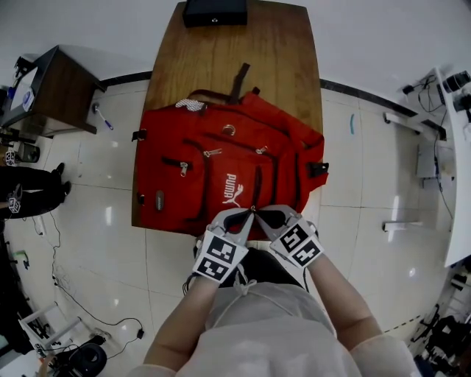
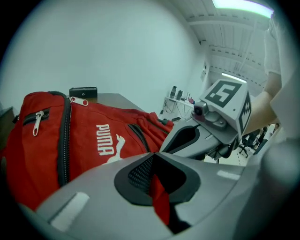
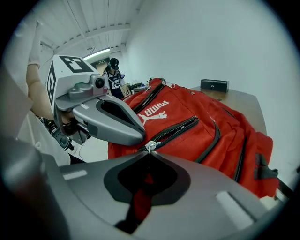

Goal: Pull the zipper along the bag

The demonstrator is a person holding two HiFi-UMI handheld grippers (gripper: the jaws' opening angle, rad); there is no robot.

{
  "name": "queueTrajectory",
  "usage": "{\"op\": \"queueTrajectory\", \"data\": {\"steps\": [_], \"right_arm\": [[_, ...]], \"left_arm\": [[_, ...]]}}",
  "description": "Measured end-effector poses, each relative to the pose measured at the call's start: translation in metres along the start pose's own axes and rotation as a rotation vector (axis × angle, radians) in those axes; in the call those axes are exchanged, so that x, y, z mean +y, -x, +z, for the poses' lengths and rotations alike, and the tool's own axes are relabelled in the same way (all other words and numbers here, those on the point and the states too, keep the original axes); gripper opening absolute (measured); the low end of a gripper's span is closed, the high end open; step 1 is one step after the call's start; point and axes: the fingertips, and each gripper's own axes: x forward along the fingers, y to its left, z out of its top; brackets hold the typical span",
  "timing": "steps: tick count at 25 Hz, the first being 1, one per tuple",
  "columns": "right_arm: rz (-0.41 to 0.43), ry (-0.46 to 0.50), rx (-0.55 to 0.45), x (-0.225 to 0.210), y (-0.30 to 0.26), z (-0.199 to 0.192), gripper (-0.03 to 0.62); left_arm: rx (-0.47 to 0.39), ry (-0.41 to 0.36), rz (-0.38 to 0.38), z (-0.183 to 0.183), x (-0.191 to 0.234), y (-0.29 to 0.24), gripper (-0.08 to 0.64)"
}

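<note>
Right gripper (image 3: 150, 154) clamps zipper pull (image 3: 150, 146), left gripper (image 2: 154, 158) bag (image 2: 89, 140) — seen only in gripper views.

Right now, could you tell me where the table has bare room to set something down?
Bare wood spans the table between the backpack and the black box. The near edge is crowded: left tongs pinch the backpack, right tongs its zipper pull.

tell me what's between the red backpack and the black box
Bare table wood up to the black box, crossed only by the backpack's dark strap; the head view shows it.
</note>
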Motion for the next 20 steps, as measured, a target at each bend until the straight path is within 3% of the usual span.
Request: {"op": "queueTrajectory", "data": {"steps": [4,9,14,20], "right_arm": [[-0.023,0.007,-0.012,-0.007,0.007,0.008,0.008],[-0.064,0.096,0.043,-0.012,0.009,0.011,0.006],[-0.11,0.09,0.047,-0.026,0.012,0.02,0.008],[-0.175,0.064,0.029,-0.053,0.015,0.037,0.008]], "left_arm": [[0.078,-0.032,0.018,-0.011,0.0,-0.009,0.008],[0.129,0.035,0.013,-0.013,0.005,-0.012,0.008],[0.167,0.104,-0.043,-0.012,0.006,-0.011,0.008],[0.186,0.099,-0.071,-0.013,0.004,-0.012,0.008]]}}
